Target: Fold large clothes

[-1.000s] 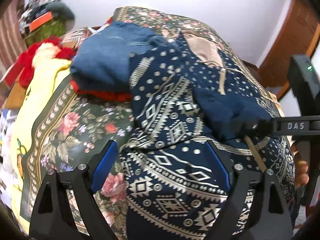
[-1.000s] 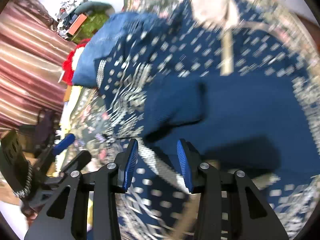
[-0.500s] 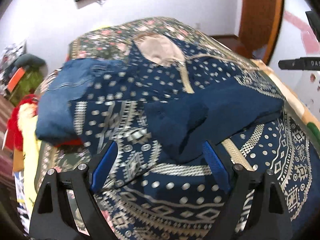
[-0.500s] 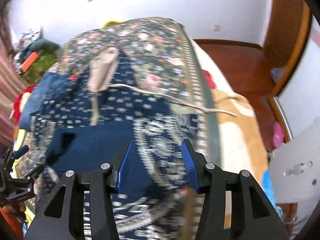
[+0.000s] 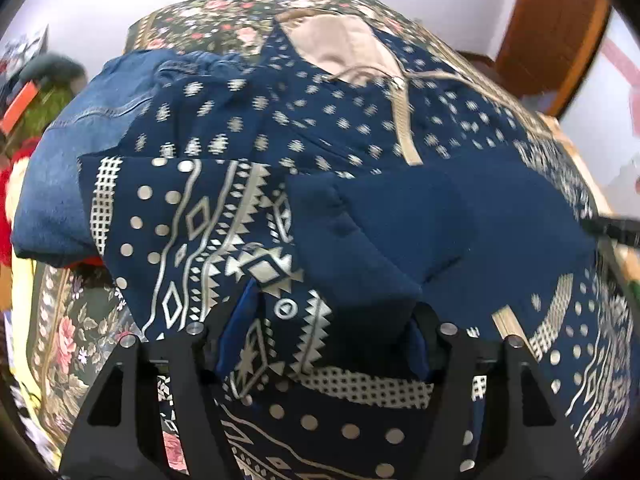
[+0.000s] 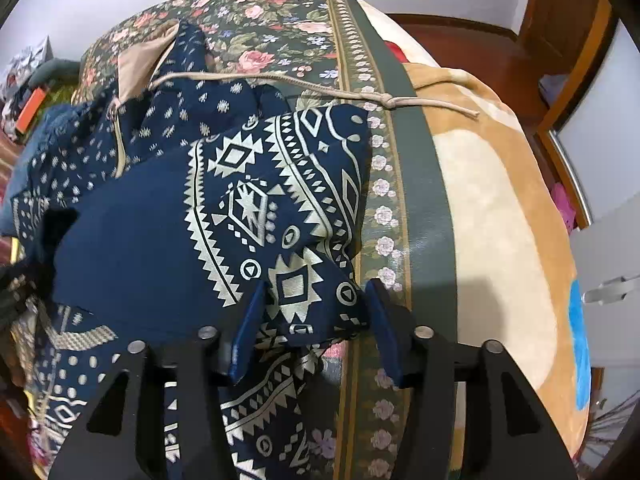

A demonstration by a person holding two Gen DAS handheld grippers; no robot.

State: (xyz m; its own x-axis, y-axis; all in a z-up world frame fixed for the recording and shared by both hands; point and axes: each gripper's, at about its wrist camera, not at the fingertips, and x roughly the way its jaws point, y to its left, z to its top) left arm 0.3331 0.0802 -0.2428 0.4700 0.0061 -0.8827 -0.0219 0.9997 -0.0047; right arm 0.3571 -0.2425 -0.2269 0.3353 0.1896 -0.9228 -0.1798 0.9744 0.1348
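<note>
A navy garment [image 5: 224, 216] with a pale geometric print, a beige hood lining and a zip lies spread on the bed. Its plain dark sleeve [image 5: 400, 224] is folded across the middle. My left gripper [image 5: 328, 336] points down onto the garment's near part. Its jaws are closing, with a hump of printed cloth and the sleeve end between the pads. My right gripper [image 6: 312, 328] stands over the garment [image 6: 240, 200] at its printed right corner near the bed's edge. Its jaws are opening, with that corner lying between them.
A floral bedcover [image 6: 280, 20] lies under the garment, with a tan blanket [image 6: 500, 200] to its right. The hood's drawstring [image 6: 360, 98] trails across the cover's border. Folded jeans [image 5: 80, 140] sit left of the garment, red and yellow things beyond. A wooden door [image 5: 552, 20] stands behind.
Both grippers came down closer to the garment. The left jaws narrowed around a fold of it. The right gripper swung from the sleeve to the right corner, its jaws widening.
</note>
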